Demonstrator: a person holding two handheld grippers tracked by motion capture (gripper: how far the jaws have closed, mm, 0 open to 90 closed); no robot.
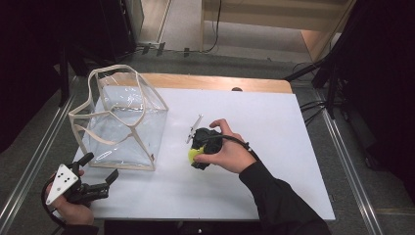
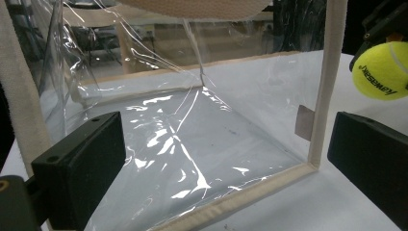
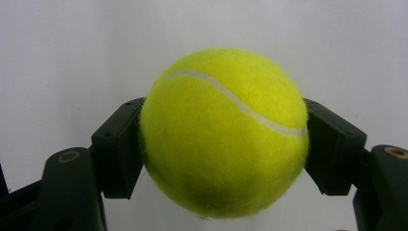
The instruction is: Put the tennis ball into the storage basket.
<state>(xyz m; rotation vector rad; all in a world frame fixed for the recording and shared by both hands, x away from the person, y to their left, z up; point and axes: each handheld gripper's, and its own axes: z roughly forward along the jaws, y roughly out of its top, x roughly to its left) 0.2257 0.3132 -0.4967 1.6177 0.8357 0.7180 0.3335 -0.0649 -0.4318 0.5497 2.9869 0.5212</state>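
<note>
White board covers the table [image 1: 254, 186], where a clear plastic bag [image 1: 125, 129] with cream cloth trim and handles stands open at the left. The left gripper [image 1: 100, 174] rests at the near left edge, its jaws spread wide and empty, aimed at the bag. The right gripper [image 1: 195, 155] pinches a yellow tennis ball [image 1: 194, 154] just right of the bag, above the tabletop. Black lettering on the ball shows upside down and is hard to read.
</note>
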